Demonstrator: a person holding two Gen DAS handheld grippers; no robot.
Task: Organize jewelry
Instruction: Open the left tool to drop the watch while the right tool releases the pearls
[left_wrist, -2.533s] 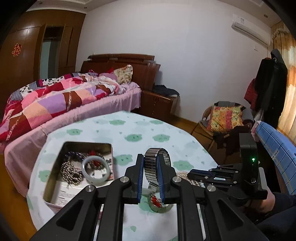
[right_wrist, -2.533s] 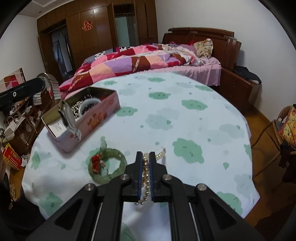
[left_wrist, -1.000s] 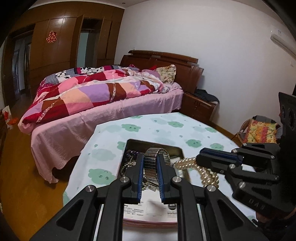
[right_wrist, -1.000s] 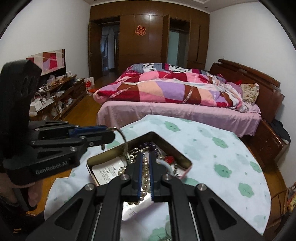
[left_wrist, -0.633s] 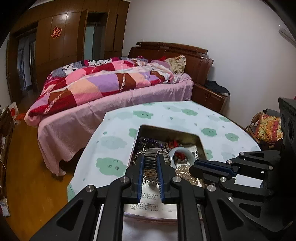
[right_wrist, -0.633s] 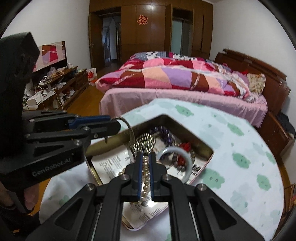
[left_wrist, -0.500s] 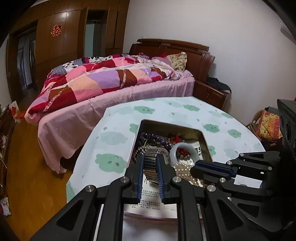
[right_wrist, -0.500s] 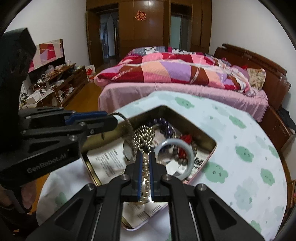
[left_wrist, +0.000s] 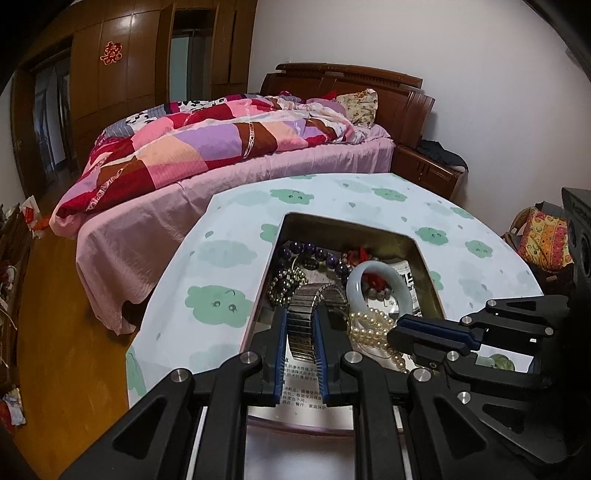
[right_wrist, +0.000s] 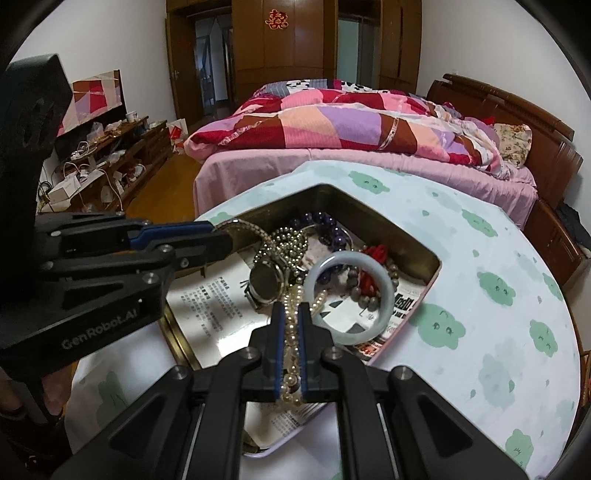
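Note:
An open tin (left_wrist: 332, 220) on the round table holds a pale jade bangle (left_wrist: 382, 275), purple beads (left_wrist: 314, 254) and other strands. My left gripper (left_wrist: 300, 317) is shut on the metal band of a wristwatch (left_wrist: 301, 326), low over the tin's near left part. In the right wrist view the watch face (right_wrist: 264, 282) hangs down into the tin from the left gripper (right_wrist: 218, 238). My right gripper (right_wrist: 290, 310) is shut on a pearl necklace (right_wrist: 291, 332), whose loose end lies piled in the tin (right_wrist: 436, 266) beside the bangle (right_wrist: 351, 302).
A green bracelet (left_wrist: 498, 362) lies on the cloud-print tablecloth (right_wrist: 498, 332) outside the tin, behind the right gripper (left_wrist: 393, 332). A printed paper (right_wrist: 210, 295) lines the tin's floor. A bed (left_wrist: 221, 155) stands just past the table's far edge. A hand (right_wrist: 51, 398) holds the left gripper.
Both grippers have sunk toward the tin with their loads. The watch face and the pearls' loose end now reach down among the jewelry inside.

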